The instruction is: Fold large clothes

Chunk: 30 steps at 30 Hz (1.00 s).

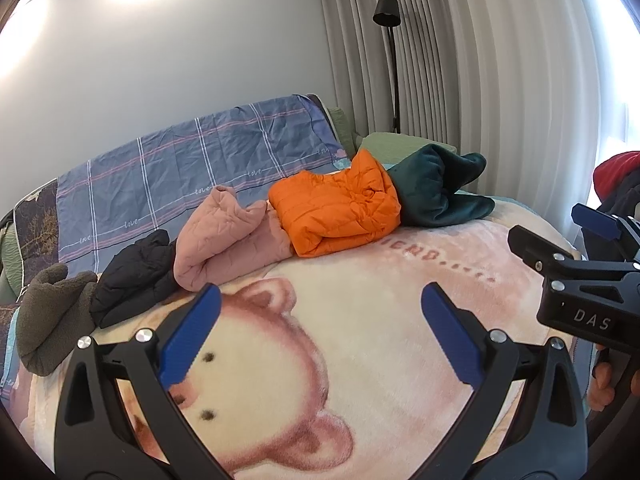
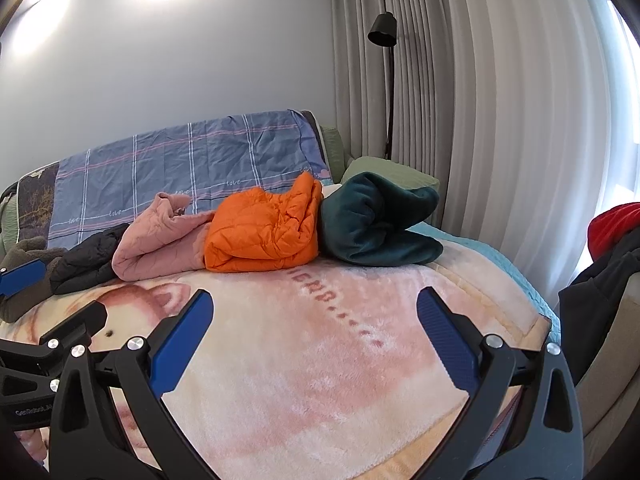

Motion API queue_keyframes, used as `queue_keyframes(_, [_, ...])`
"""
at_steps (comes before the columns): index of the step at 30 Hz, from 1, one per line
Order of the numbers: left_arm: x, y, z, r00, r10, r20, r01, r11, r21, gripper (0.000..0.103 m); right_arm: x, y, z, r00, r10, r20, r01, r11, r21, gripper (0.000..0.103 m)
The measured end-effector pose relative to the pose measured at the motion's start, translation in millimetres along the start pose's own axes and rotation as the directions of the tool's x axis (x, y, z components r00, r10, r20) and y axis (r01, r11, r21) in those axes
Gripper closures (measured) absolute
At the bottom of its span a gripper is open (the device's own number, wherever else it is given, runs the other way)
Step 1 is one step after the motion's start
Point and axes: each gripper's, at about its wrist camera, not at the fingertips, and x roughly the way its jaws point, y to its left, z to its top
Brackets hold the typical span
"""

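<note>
Folded clothes lie in a row across the far side of the bed: a dark teal fleece [image 1: 436, 188] [image 2: 376, 220], an orange puffer jacket [image 1: 340, 208] [image 2: 264, 232], a pink quilted garment [image 1: 228, 240] [image 2: 160, 244], a black jacket [image 1: 136, 276] [image 2: 84, 260] and an olive fleece [image 1: 52, 316] [image 2: 24, 276]. My left gripper [image 1: 320, 336] is open over the bear-print blanket [image 1: 320, 380], holding nothing. My right gripper [image 2: 316, 340] is also open and empty over the same blanket [image 2: 320, 380]. Each gripper shows at the edge of the other's view.
A blue plaid sheet [image 1: 192, 160] covers the headboard against the grey wall. A black floor lamp [image 1: 390, 40] stands by pleated curtains [image 1: 500, 80]. At the right edge, red and dark clothes [image 2: 608, 248] are piled on a seat. A green pillow [image 2: 392, 172] lies behind the teal fleece.
</note>
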Motion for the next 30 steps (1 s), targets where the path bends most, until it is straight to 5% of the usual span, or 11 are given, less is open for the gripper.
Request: queue_keyframes(30, [2.3,4.2,-6.2,1.0,0.017,-0.01,-0.016,1.0,0.01,0.002,3.3,-1.4,-2.0,1.0,0.002,-0.012,-0.002,1.0,0.0,0.001])
